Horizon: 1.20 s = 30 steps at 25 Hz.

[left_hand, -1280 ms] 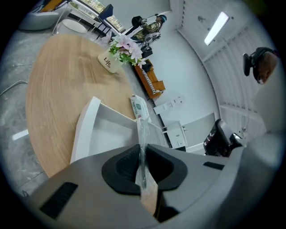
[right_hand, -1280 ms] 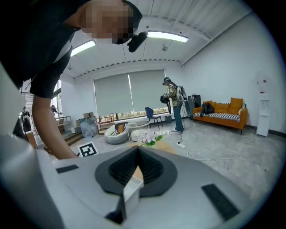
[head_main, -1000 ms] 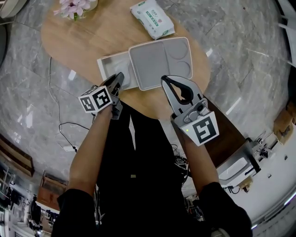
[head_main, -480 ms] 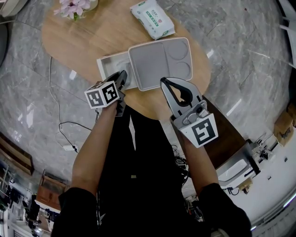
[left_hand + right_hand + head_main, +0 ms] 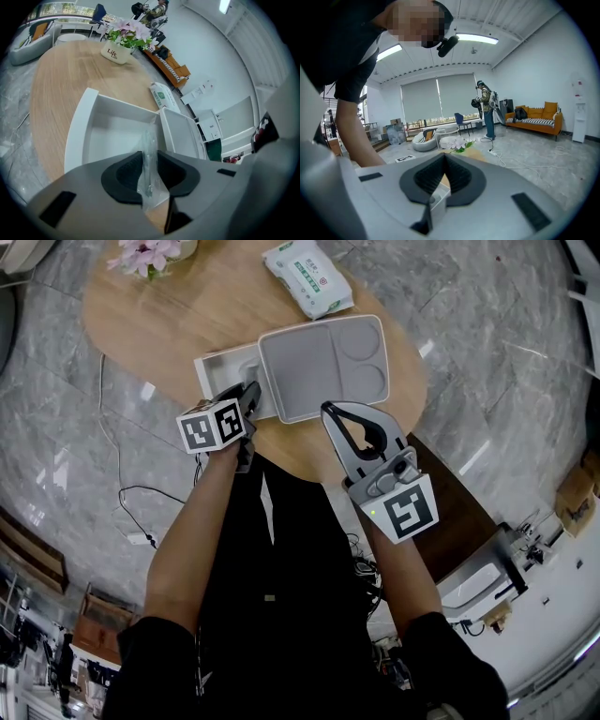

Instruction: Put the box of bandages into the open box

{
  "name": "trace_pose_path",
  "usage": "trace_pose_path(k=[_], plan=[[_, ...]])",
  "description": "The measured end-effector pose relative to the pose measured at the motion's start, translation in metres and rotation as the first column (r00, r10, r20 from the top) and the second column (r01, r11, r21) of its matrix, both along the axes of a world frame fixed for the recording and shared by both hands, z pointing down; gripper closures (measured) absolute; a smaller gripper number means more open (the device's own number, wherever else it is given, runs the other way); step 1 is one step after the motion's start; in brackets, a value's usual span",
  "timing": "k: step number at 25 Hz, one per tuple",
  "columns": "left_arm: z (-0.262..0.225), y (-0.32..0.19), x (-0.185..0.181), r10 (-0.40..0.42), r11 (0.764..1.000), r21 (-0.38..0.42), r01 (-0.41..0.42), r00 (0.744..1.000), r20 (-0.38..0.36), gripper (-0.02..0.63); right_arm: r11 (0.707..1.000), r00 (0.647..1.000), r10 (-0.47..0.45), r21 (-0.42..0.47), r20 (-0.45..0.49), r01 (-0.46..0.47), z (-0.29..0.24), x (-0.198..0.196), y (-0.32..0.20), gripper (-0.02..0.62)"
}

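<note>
Wood-grain table (image 5: 187,324) — matt open box (image 5: 221,367), glossy marble floor (image 5: 487,334).

One open box (image 5: 223,369), one grey lid (image 5: 319,367), one wipes pack (image 5: 309,277), one flower pot (image 5: 152,253).

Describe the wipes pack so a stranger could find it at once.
Start at the oval wooden table. Past the grey tray, near the far edge, lies the pack. It alone is white with green print; the flowers stand well to its left.
</note>
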<state>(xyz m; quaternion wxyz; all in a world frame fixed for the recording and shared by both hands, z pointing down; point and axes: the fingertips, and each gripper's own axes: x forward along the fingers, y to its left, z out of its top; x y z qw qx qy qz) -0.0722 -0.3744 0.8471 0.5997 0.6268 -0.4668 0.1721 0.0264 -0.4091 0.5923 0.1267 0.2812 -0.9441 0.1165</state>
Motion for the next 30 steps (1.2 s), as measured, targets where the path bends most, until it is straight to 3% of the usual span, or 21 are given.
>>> trace_pose_path(k=[8,14,24,30], plan=[[-0.006,-0.003,0.0,0.081,0.996,0.032,-0.084,0.993,0.088,0.421,1.0,1.0,-0.019,-0.009,0.009,0.019,0.002,-0.005,0.004,0.584],[-0.014,-0.007,-0.004,0.175,0.977,0.082,-0.195,0.963,0.207,0.387,0.999,0.999,-0.033,-0.007,0.009,0.033,0.001,-0.007,0.005,0.584],[-0.033,-0.016,-0.023,0.15,0.963,0.172,-0.209,0.94,0.307,0.385,1.0,0.999,-0.03,-0.01,0.018,0.03,0.0,-0.008,0.004,0.584],[-0.054,-0.023,-0.039,0.098,0.952,0.247,-0.18,0.946,0.309,0.385,1.0,0.999,-0.027,0.003,0.021,0.027,-0.005,-0.009,0.002,0.584]])
